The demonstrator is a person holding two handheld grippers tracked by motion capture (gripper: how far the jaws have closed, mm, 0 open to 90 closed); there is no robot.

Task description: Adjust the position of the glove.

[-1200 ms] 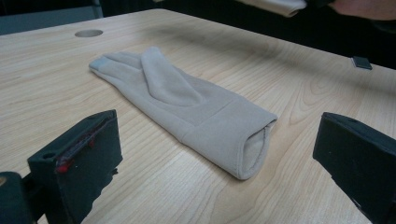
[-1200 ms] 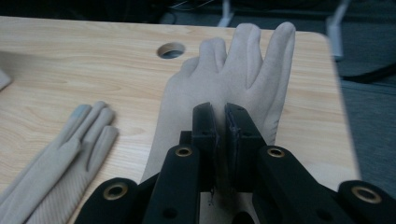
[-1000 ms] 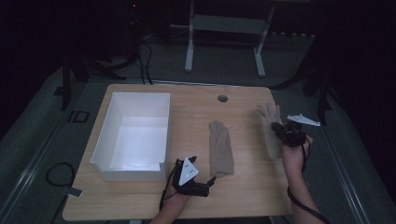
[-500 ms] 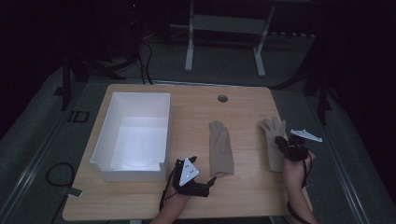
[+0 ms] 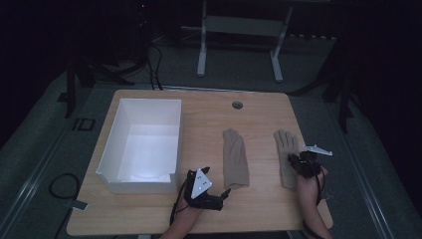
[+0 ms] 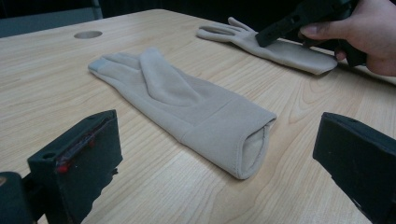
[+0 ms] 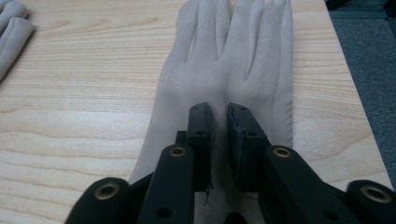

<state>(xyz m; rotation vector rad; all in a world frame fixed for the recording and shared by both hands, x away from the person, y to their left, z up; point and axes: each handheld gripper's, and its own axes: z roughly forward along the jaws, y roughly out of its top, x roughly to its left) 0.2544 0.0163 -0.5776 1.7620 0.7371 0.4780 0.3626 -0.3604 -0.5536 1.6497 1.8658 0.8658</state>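
Two beige gloves lie flat on the wooden table (image 5: 209, 117). The middle glove (image 5: 235, 157) (image 6: 177, 98) has its cuff toward me. My left gripper (image 5: 223, 199) (image 6: 219, 140) rests on the table just short of that cuff, open, nothing between its jaws. The right glove (image 5: 285, 149) (image 7: 233, 60) lies near the table's right edge, fingers pointing away. My right gripper (image 5: 294, 160) (image 7: 219, 116) sits on its palm, shut on a pinch of the fabric. In the left gripper view the right glove (image 6: 275, 44) lies behind, under the hand (image 6: 369, 32).
A white open box (image 5: 114, 149) stands on the left half of the table, close to my left gripper. A round cable hole (image 5: 237, 105) sits near the far edge. The table's right edge runs just beside the right glove. Desk legs stand on the dark floor beyond.
The right gripper has pulled the right glove toward the near edge of the table over the last second. The left gripper and the middle glove have stayed put.
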